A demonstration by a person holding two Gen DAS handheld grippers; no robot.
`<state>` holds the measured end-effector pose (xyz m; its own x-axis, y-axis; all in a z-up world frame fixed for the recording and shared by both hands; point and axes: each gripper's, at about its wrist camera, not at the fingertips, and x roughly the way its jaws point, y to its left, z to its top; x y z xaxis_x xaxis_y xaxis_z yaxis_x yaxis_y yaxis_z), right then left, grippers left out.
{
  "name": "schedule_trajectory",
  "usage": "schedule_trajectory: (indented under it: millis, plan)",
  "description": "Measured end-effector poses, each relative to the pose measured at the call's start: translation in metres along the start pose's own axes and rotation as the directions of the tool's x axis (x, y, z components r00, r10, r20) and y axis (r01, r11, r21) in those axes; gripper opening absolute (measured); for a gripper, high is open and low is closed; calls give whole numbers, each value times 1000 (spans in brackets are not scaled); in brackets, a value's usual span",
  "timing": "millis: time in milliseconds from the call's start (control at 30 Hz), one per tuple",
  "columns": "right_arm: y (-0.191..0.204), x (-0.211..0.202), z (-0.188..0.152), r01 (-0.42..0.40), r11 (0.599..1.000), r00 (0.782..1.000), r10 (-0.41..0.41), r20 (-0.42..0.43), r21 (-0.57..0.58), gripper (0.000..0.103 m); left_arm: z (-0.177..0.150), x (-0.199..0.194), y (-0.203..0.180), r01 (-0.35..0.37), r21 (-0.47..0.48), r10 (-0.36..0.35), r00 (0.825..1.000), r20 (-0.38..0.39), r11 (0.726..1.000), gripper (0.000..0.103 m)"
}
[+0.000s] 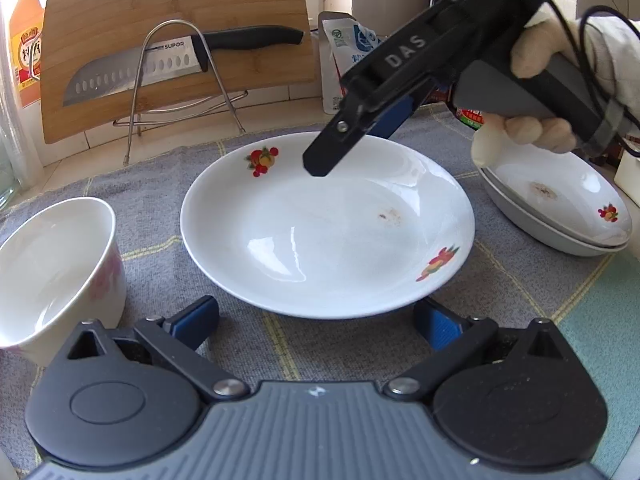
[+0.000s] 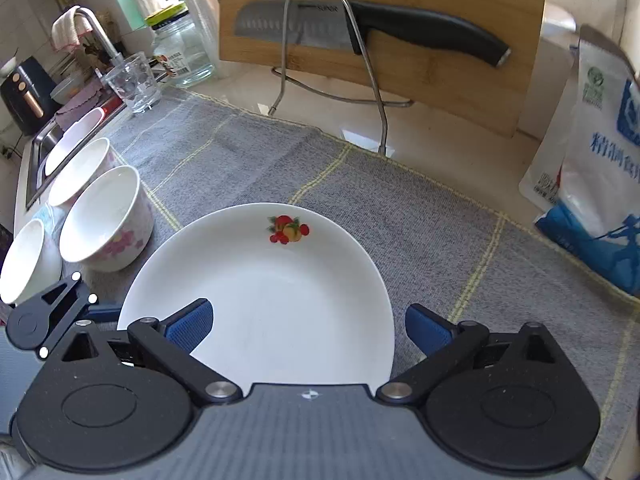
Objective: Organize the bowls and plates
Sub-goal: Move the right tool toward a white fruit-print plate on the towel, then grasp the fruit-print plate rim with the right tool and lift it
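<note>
- Left wrist view: left gripper (image 1: pixel 316 320) sits low with jaws spread wide, empty, just short of the near rim of a white fruit-print plate (image 1: pixel 328 236) lying flat on the grey checked cloth (image 1: pixel 160 176).
- Right gripper (image 1: pixel 320 168), held in a gloved hand (image 1: pixel 536 128), hovers over the plate's far side; a stack of plates (image 1: pixel 560 204) lies beyond on the right, perhaps two.
- A floral bowl (image 1: pixel 56 272) stands left of the plate.
- Right wrist view: right gripper's jaws gape apart above the plate, holding nothing.
- Three bowls (image 2: pixel 104 220) cluster left; a knife (image 2: pixel 360 28) rests on the cutting board (image 2: pixel 440 92).
</note>
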<state>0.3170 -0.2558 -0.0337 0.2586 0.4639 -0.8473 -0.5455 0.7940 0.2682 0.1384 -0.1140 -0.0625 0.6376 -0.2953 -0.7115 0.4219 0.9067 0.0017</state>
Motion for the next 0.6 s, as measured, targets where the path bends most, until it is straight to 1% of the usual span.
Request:
schedule_trajectory:
  millis: [100, 167, 267, 500, 600]
  plan:
    - [-3, 11, 5, -9, 1000, 999, 9, -33, -1, 103, 0, 0, 0, 0, -1, 0, 1000, 4, 1000, 103]
    - [-5, 18, 7, -28, 1000, 998, 29, -60, 7, 103, 0, 0, 0, 5, 4, -5, 1000, 5, 1000, 103]
    - [-7, 20, 10, -46, 999, 997, 45, -59, -8, 103, 0, 0, 1, 15, 12, -15, 1000, 7, 1000, 103]
    - [-19, 22, 19, -111, 994, 992, 111, -64, 7, 103, 1, 0, 2, 32, 30, -32, 999, 15, 999, 103]
    - [-23, 21, 20, -157, 987, 985, 158, -69, 13, 103, 2, 0, 2, 37, 36, -37, 999, 13, 999, 103]
